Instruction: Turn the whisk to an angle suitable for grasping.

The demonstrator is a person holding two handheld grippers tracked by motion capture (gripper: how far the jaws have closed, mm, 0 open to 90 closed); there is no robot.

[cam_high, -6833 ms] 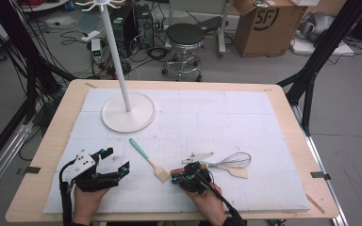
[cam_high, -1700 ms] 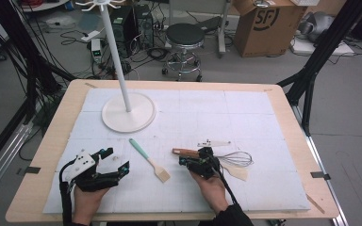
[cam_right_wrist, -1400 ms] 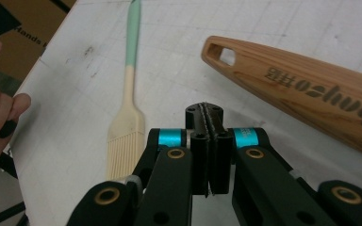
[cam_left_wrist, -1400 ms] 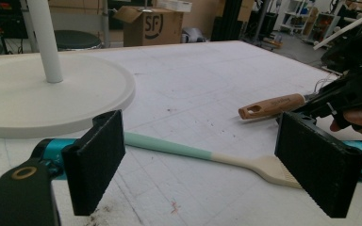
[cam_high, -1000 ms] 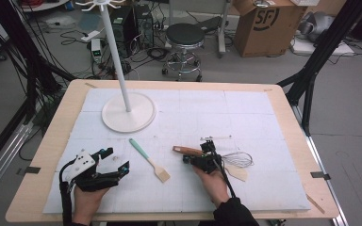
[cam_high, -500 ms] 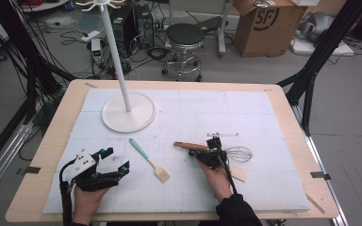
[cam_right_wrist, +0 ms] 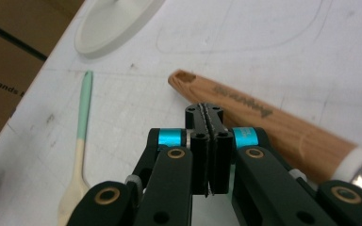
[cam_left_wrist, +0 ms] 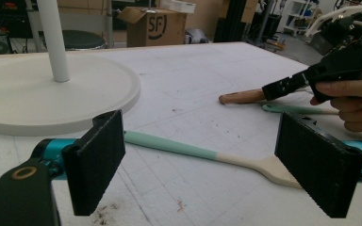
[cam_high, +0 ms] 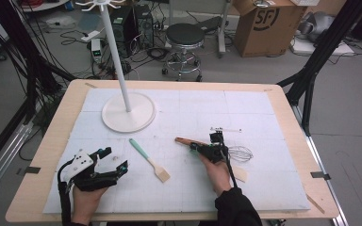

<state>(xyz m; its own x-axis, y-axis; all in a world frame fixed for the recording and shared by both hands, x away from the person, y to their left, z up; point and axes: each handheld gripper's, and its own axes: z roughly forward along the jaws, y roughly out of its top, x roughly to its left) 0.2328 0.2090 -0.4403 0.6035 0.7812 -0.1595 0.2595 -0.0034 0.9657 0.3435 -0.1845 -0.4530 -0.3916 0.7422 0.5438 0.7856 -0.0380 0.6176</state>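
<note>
**Count of things on the surface**

One white stand (cam_high: 128, 111), one mint-handled spatula (cam_high: 149, 159), one wooden-handled whisk (cam_high: 217, 147), two claws: left claw (cam_high: 115, 162), right claw (cam_high: 194, 149). Beyond: one stool (cam_high: 185, 35), one cardboard box (cam_high: 267, 23).

I see a whisk (cam_high: 226, 149) lying flat on the white mat. It has a brown wooden handle (cam_right_wrist: 264, 126) with small dark writing and a hole at its end, a white ring, and a bulb of thin silver wires (cam_high: 241, 153). The handle points toward the white round stand base (cam_high: 128, 112), well apart from it.
</note>
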